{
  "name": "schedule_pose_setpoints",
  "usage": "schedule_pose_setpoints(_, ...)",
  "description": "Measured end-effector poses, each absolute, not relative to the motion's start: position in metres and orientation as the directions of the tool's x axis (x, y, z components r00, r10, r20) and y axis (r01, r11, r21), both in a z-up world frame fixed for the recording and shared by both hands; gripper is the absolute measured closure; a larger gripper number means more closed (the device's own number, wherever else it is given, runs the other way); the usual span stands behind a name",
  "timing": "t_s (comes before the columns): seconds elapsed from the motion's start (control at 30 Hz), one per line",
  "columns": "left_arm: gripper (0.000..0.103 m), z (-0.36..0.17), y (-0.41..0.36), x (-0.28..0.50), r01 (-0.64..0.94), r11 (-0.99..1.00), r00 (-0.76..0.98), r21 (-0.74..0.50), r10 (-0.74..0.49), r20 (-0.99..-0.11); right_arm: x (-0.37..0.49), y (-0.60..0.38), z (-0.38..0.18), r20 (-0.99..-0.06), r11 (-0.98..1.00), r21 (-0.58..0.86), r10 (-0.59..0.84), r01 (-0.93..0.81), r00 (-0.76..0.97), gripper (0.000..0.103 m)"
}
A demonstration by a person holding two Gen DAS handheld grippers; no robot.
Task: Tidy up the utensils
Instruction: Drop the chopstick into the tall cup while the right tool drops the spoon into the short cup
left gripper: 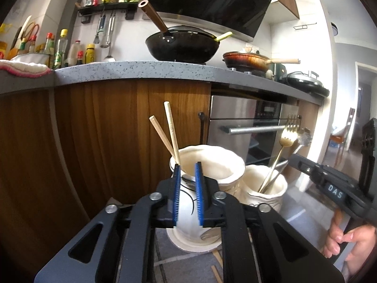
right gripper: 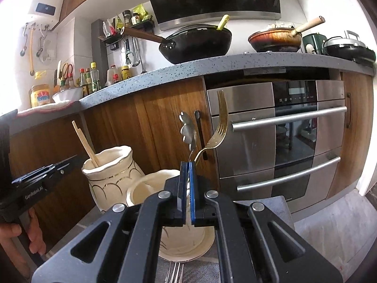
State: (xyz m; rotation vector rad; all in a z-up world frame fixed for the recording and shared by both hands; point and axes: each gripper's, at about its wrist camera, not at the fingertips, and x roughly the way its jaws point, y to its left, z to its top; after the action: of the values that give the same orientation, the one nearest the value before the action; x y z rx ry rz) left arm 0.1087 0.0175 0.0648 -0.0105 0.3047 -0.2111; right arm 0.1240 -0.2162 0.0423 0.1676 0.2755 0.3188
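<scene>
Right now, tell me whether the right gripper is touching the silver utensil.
Touching. The right wrist view shows the right gripper closed on the handle of the silver utensil, with no gap visible at the pads.

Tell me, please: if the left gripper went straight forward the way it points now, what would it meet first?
Most likely the taller cream vase holding the chopsticks. The left gripper has its jaws slightly apart right at the vase's near rim, though the exact depth is hard to judge in this fisheye view.
</scene>
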Motion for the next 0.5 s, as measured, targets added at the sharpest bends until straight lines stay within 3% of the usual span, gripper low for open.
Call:
schedule_pose_setpoints(0.1,0.084,0.065,0.020,0.107,0.201,0.979,0.933,-0.046,-0.205,-0.295,0.123,-0.216,0.042,-0.241,0.936,0.203,0.332,-0.287,0.912,0.098)
schedule_pose_setpoints(0.23,0.065,0.068,0.024,0.101,0.182,0.982,0.942,-0.050,-0.189,-0.276,0.118,-0.218,0.045,-0.232,0.933,0.214,0.335,-0.288,0.913,0.068)
schedule_pose_setpoints(0.3,0.059,0.068,0.026,0.096,0.173,0.984,0.946,-0.053,-0.181,-0.268,0.113,-0.221,0.046,-0.227,0.934,0.217,0.330,-0.283,0.916,0.066)
schedule_pose_setpoints(0.37,0.049,0.065,0.028,0.090,0.167,0.984,0.946,-0.057,-0.177,-0.270,0.105,-0.226,0.046,-0.224,0.934,0.224,0.327,-0.278,0.918,0.055)
schedule_pose_setpoints(0.43,0.021,0.062,0.031,0.081,0.144,0.988,0.952,-0.061,-0.155,-0.264,0.098,-0.231,0.046,-0.220,0.934,0.233,0.323,-0.272,0.921,0.043)
schedule_pose_setpoints(0.5,0.011,0.060,0.034,0.074,0.123,0.990,0.957,-0.071,-0.138,-0.257,0.090,-0.237,0.046,-0.225,0.935,0.242,0.314,-0.259,0.922,0.037)
